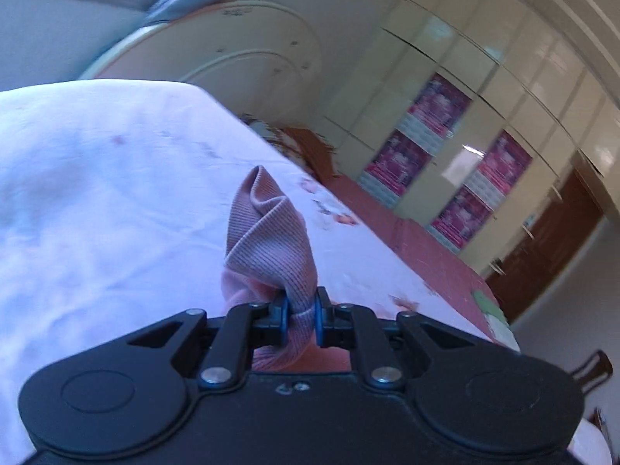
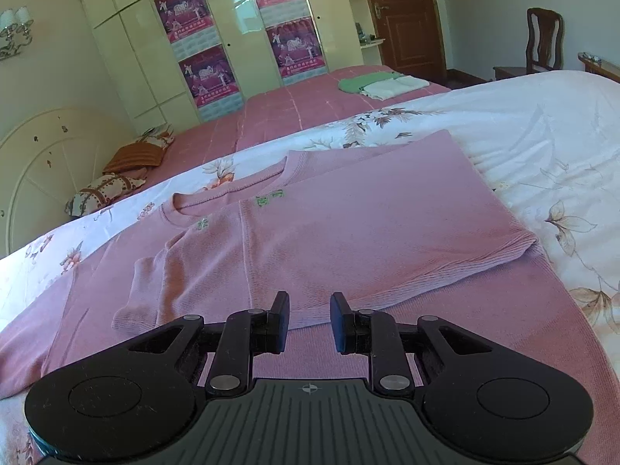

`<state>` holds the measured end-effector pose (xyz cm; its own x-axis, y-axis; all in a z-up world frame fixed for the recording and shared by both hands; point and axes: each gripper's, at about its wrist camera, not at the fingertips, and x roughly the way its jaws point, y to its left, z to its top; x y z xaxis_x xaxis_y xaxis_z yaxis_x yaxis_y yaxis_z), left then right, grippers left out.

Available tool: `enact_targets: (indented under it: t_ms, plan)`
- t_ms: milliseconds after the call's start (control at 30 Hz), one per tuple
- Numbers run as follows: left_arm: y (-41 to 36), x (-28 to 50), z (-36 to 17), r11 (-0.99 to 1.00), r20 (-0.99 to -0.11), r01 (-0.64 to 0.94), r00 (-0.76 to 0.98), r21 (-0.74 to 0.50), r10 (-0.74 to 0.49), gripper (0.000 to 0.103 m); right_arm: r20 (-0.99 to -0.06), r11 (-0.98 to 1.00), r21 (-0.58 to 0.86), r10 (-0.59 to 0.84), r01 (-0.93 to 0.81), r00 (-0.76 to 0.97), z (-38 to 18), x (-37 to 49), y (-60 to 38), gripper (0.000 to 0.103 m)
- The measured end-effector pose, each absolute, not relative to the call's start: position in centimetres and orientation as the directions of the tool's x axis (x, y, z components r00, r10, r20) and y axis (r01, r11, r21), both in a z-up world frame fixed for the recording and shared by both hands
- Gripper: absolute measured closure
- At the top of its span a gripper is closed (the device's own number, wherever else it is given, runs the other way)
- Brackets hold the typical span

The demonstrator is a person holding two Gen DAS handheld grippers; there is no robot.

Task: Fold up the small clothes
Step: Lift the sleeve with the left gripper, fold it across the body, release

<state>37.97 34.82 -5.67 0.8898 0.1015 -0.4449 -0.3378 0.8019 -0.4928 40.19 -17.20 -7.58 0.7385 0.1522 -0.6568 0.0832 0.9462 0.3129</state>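
Your left gripper [image 1: 301, 316] is pinching a bunched fold of the pink knit top [image 2: 348, 224], lifting it above the floral bedsheet [image 2: 542, 135]. Your right gripper [image 2: 309, 323] is hovering narrowly parted, empty, over the top's lower half.

One pink sweater [image 2: 348, 224], four posters [image 2: 186, 11].

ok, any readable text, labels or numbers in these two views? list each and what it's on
Nothing can be read for certain.
Green embroidered characters on the chest of the pink top: too small to read.
Print on the magenta posters on the wardrobe doors: too small in the right wrist view, blurred in the left wrist view.
Crosshair mark on the right gripper body: a symbol, no text.
Left gripper, shut on pink ribbed cloth: no marking.
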Motion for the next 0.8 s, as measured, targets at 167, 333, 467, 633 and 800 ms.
enact_targets:
  t_ms: [167, 333, 467, 633, 800]
  plan:
    - [24.2, 42.0, -4.4, 0.862, -0.424, -0.119, 0.898, -0.494, -0.119, 0.092, -0.657, 0.936, 0.339, 0.165, 0.093, 0.736, -7.8, 39.7, -19.6, 0.08]
    - [14.0, 44.8, -5.0, 0.89, -0.429, 0.024, 0.87, -0.455, -0.243, 0.092, -0.658, 0.927, 0.362, 0.183, 0.094, 0.731, -7.8, 38.8, -22.0, 0.08]
    - [8.1, 46.0, -7.0, 0.903, -0.473, 0.102, 0.824, -0.418, -0.312, 0.092, -0.657, 0.917, 0.385, 0.191, 0.107, 0.73, -8.1, 38.3, -24.3, 0.08]
    - [3.4, 48.3, -11.2, 0.893, -0.596, 0.137, 0.701, -0.428, -0.393, 0.089, -0.662, 0.9, 0.415, 0.196, 0.136, 0.724, -8.6, 37.7, -26.9, 0.08]
    - [2.1, 47.6, -12.4, 0.898, -0.584, 0.191, 0.703, -0.396, -0.406, 0.061, -0.655, 0.872, 0.48, 0.281, 0.098, 0.701, -8.8, 37.9, -27.5, 0.08]
